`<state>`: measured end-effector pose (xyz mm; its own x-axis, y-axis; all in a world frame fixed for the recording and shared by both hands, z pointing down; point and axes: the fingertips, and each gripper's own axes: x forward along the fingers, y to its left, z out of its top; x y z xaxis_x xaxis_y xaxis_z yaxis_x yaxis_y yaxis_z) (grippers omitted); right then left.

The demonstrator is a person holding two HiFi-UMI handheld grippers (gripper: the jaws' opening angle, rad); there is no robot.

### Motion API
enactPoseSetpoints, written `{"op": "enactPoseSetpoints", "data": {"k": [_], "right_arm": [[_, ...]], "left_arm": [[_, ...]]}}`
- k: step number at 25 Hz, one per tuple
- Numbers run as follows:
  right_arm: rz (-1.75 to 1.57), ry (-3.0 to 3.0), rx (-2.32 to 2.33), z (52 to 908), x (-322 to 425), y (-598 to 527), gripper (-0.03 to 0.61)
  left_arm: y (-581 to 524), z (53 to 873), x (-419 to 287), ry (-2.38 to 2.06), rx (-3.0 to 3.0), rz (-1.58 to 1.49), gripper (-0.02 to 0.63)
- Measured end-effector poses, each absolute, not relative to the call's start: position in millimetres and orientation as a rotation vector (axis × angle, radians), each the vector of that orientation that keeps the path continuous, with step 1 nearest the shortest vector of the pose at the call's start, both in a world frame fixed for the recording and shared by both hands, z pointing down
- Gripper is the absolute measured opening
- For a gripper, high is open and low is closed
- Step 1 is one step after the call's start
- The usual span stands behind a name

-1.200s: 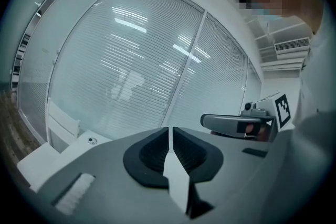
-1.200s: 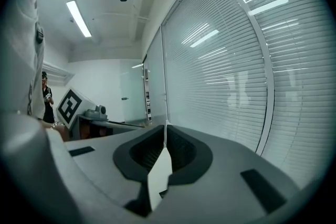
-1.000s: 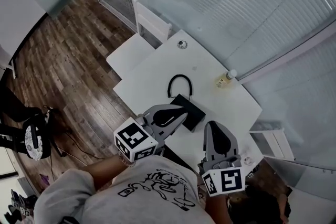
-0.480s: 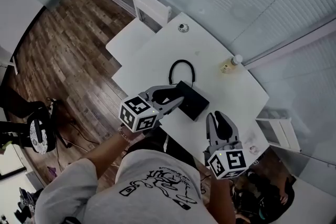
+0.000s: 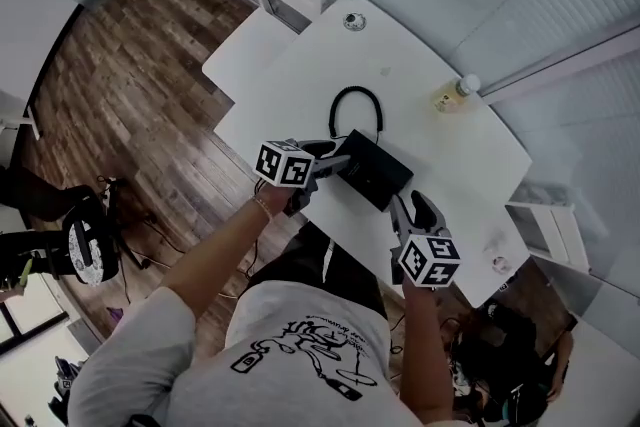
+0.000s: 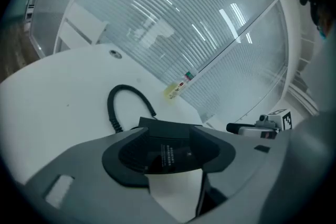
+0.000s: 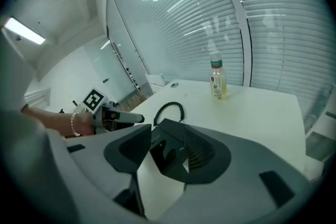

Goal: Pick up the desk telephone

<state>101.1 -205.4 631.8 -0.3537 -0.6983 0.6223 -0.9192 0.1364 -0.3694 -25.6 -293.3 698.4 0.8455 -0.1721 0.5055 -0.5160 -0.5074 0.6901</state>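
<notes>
The black desk telephone (image 5: 376, 173) lies on the white table (image 5: 300, 65) near its front edge, coiled cord (image 5: 357, 101) looping behind. Its long axis runs between the tools: left gripper (image 5: 338, 158) just beside one end, right gripper (image 5: 413, 205) by the other, about equally near. Both pairs of jaws have just been opening and stand apart, with nothing between them yet

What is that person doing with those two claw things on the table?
A person holds a gripper in each hand over a white table. The left gripper and the right gripper are at opposite ends of the black desk telephone, which lies flat with its curly cord looped behind it. Both grippers' jaws have just been opening and stand apart, with the telephone in front of each gap. Neither is squeezing it, so it is not picked up yet. A small bottle stands farther back.
</notes>
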Motion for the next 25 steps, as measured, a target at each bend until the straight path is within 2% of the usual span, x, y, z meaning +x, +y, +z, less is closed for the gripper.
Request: {"op": "enactPoseSetpoints", "data": {"k": [3,10,14,18,25], "right_arm": [[1.175,-2.068,1.563,664,103,-203,0.195],[1.408,-1.982,1.586,713,100,-204,0.222],[1.477,-1.975,1.533,725,93,-202,0.221],[1.535,-1.995,1.496,730,92,-201,0.189],[1.548,-2.008,1.476,709,97,-197,0.187]], "left_arm": [[-297,726,-24,-0.499,2.048,0.507,0.247],[-295,766,-25,-0.491,1.982,0.578,0.27],[-287,769,-16,-0.426,1.98,0.591,0.27],[-282,774,-12,-0.4,2.018,0.661,0.252],[-278,748,-10,-0.432,2.036,0.666,0.245]]}}
